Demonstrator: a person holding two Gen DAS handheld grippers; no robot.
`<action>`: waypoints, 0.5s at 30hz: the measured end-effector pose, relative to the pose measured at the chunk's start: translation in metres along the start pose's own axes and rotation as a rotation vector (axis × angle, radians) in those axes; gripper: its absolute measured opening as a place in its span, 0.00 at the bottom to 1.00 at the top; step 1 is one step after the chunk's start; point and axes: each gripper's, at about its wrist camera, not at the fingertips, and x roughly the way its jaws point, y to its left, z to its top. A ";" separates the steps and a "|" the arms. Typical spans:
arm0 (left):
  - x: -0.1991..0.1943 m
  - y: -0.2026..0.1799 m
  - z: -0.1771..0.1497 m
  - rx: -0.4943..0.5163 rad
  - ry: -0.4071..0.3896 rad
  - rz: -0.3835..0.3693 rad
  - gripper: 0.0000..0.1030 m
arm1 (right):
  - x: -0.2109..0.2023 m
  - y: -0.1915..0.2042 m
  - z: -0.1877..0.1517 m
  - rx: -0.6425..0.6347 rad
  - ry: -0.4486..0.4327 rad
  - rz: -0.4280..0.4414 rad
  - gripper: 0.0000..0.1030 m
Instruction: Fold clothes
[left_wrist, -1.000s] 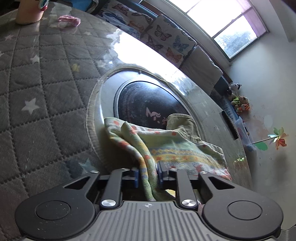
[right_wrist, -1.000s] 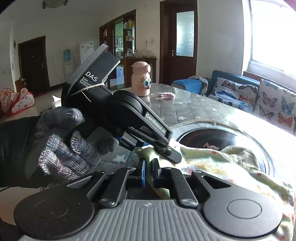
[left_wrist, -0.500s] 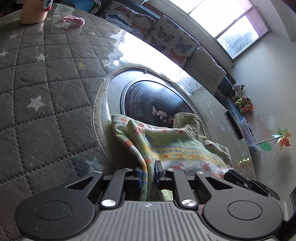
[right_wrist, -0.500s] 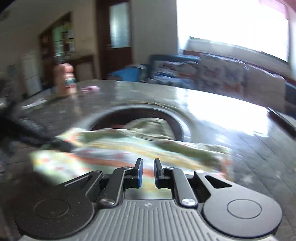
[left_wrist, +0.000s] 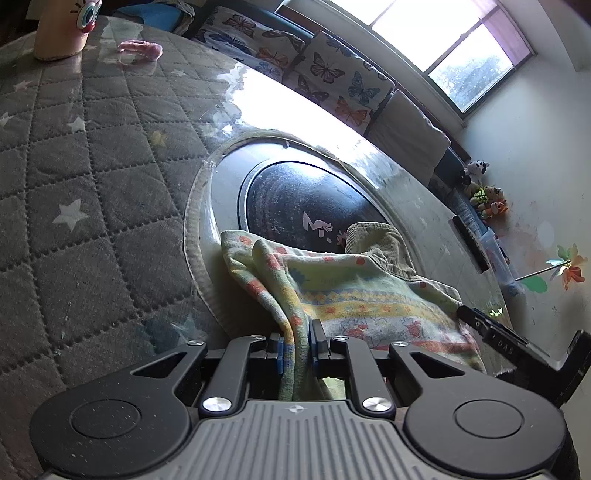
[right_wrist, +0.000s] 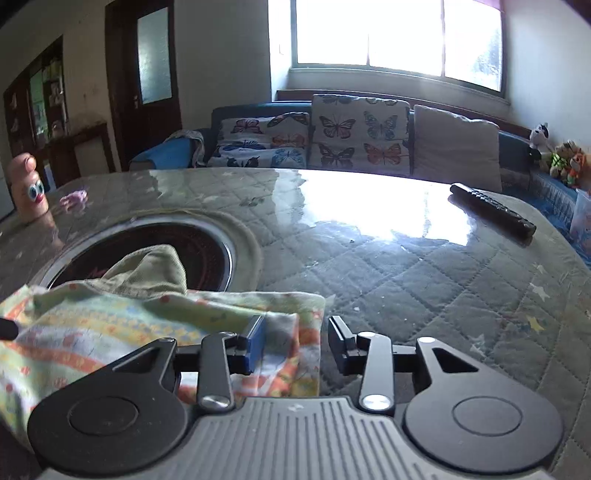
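Remote (right_wrist: 493, 210) only in right view

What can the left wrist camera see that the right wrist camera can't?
Only the left wrist view shows the left tool pinching a bunched fold of the flowery cloth, and a paper pinwheel by the wall.

Only the right wrist view shows the right tool, its jaws opening with the cloth's corner lying loose between them, a black remote on the table, and a dark door.

Both show the cloth, the round dark burner, the pink bottle with googly eyes, the butterfly cushions and the window.
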 end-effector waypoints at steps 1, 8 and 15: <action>0.000 -0.001 0.000 0.003 0.000 0.002 0.14 | 0.003 -0.002 0.001 0.017 0.007 0.011 0.37; -0.002 -0.010 0.001 0.041 -0.019 0.024 0.13 | 0.007 0.000 -0.003 0.090 0.019 0.060 0.12; -0.010 -0.046 0.016 0.153 -0.077 -0.004 0.09 | -0.036 -0.003 -0.001 0.128 -0.085 0.054 0.08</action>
